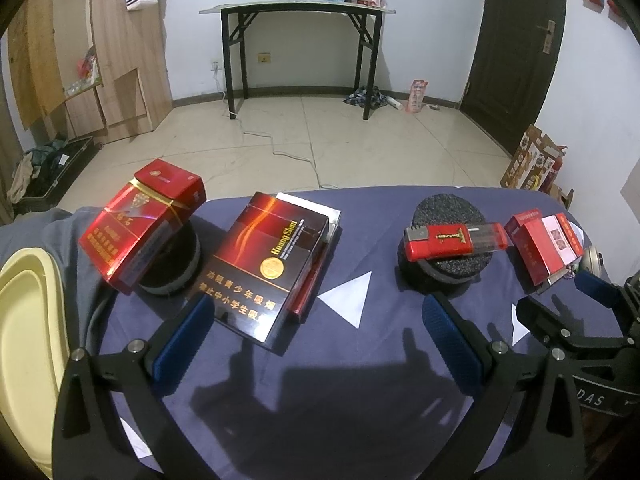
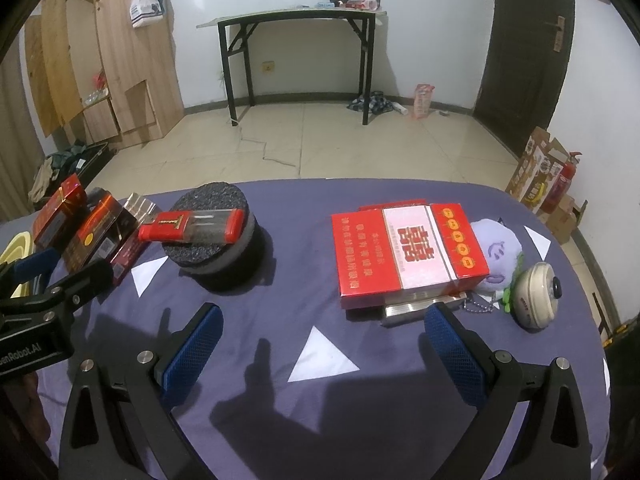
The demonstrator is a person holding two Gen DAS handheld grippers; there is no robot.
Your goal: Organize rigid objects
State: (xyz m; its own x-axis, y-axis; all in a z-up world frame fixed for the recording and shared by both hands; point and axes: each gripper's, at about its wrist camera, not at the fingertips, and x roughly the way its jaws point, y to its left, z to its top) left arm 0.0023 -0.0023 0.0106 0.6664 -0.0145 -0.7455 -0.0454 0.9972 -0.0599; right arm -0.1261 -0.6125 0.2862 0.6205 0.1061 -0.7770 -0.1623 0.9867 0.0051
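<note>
A red lighter (image 1: 454,241) lies on a round black foam pad (image 1: 446,240); it also shows in the right wrist view (image 2: 192,227). A red cigarette pack (image 1: 140,220) leans on another black pad (image 1: 172,264) at the left. A dark Huang Shan carton (image 1: 268,264) lies flat between them. A red and pink carton (image 2: 408,252) lies on silver boxes at the right. My left gripper (image 1: 318,316) is open and empty, near the dark carton. My right gripper (image 2: 322,326) is open and empty, in front of the red and pink carton.
A purple cloth with white triangles (image 2: 320,356) covers the table. A pale yellow tray (image 1: 24,340) sits at the far left. A purple plush toy (image 2: 498,252) and a round white device (image 2: 536,294) lie at the right, beside the red carton. The table's far edge drops to the floor.
</note>
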